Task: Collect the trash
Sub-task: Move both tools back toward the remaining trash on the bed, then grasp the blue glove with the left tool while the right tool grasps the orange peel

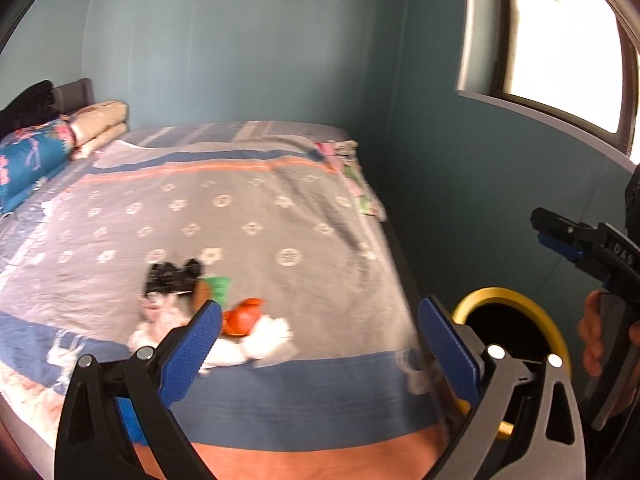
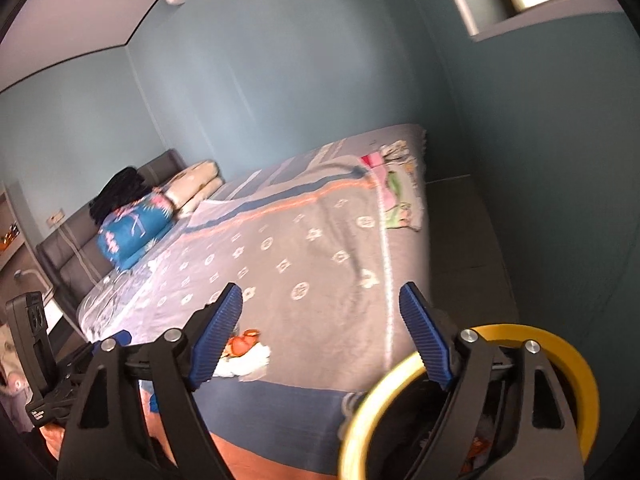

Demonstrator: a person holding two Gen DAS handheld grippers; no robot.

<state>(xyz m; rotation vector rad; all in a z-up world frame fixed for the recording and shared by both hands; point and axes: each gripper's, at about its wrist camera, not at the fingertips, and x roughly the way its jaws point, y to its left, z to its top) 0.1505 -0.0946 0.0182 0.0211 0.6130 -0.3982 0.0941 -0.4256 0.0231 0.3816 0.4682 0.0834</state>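
Left gripper: jaws spread wide, blue pads apart, nothing between them; it hangs over the near end of the bed, pointing down at it.

Right gripper: jaws likewise apart and empty, above the near right corner of the bed. In the left wrist view it shows at the right edge, held by a hand on its grip.

Trash pile: lies on the bed's cover near the foot end, just beyond the left gripper's left pad. It holds a black crumpled piece farthest up the bed, a green paper beside it, an orange wrapper toward the bed's right side, and white tissue nearest the foot. The pieces touch or overlap; the picture is blurred, so finer detail cannot be told. The right wrist view shows the orange and white pieces just past the right gripper's left pad.

Bin: yellow rim, dark inside, standing on the floor at the bed's near right corner, beside the mattress edge. In the right wrist view its rim lies under the right gripper's right finger.

Bed, head end: folded blue floral bedding, a cream folded blanket and a black item stacked against the headboard.

Bed, far right edge: a small patterned cloth.

Wall beyond the bed: teal, with a window above the bed's right side.
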